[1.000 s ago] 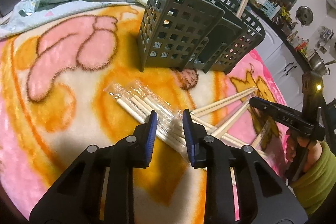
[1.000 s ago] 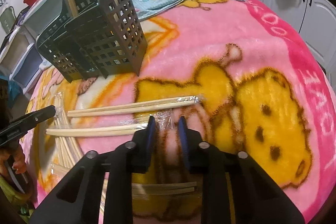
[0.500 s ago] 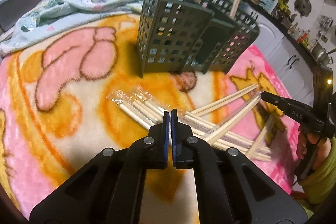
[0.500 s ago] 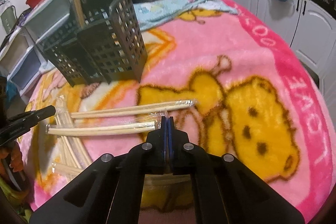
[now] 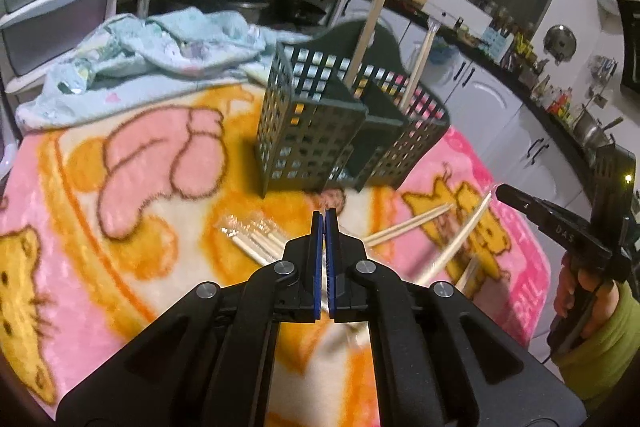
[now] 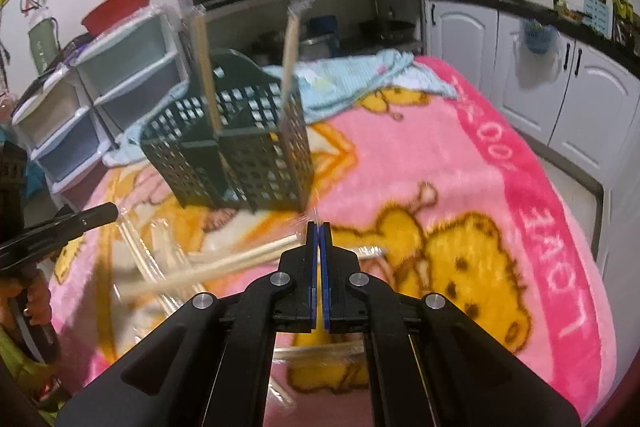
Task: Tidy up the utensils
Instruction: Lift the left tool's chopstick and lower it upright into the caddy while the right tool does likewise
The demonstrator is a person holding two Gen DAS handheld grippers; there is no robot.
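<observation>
2 grippers appear: the left gripper (image 5: 325, 217) has its jaws pressed together with nothing seen between them, above wrapped chopsticks (image 5: 256, 235) lying on the pink blanket (image 5: 120, 227). The green caddy (image 5: 320, 131) (2 sticks upright in it) stands beyond, and the right gripper (image 6: 319, 229) is clamped on a wrapper (image 6: 316, 215), its chopsticks (image 6: 224, 263) blurred.

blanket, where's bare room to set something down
Free: the blanket right of the caddy, over the yellow bear toward the cabinets, and left of the caddy below the blue towel. Crowded: in front of the caddy, where chopsticks lie scattered between both grippers.
</observation>
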